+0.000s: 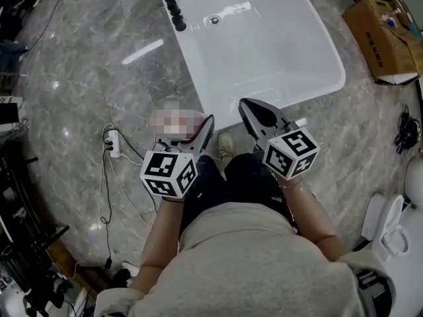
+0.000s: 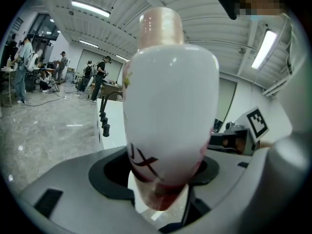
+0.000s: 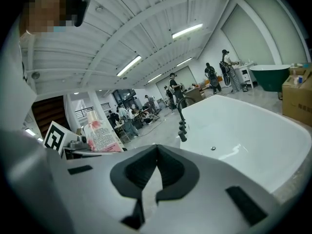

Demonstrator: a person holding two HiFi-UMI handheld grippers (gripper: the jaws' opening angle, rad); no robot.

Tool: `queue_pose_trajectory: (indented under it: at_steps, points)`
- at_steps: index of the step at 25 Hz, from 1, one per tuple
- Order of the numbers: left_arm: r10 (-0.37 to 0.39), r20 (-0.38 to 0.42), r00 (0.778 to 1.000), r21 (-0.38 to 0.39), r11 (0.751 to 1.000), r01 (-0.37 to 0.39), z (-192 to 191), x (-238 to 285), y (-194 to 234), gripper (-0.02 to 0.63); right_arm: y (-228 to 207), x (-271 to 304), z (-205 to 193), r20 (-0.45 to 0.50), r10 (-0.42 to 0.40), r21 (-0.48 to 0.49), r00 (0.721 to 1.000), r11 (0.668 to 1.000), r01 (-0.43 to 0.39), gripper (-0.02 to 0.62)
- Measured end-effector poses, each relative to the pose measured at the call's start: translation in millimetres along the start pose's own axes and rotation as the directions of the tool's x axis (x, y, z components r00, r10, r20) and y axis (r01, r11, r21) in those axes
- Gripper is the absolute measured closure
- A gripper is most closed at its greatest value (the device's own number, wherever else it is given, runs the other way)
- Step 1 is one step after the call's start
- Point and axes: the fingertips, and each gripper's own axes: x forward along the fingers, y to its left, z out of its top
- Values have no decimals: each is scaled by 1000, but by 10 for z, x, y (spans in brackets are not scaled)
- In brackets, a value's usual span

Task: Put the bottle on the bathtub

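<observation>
Your left tongs [image 2: 163, 172] grasp the white bottle [image 2: 170, 106]; your right tongs [image 3: 156, 150] are clenched empty, both by the near edge of the bathtub [image 1: 291, 101].

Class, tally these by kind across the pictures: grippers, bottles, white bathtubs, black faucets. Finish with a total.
Grippers: 2 (left gripper, right gripper)
Bottle: 1
White bathtub: 1
Black faucet: 1
Total: 5

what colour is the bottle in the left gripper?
White bottle, red-pink print, pale pink cap. Best in the left gripper view.
</observation>
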Motion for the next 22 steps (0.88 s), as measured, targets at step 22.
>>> queue_pose_trajectory:
  at_steps: [22]
  points:
    - [-76, -106, 991, 0, 997, 77, -510, 344, 215, 311, -91, 176, -730, -74, -35, 106, 997, 993, 43, 597]
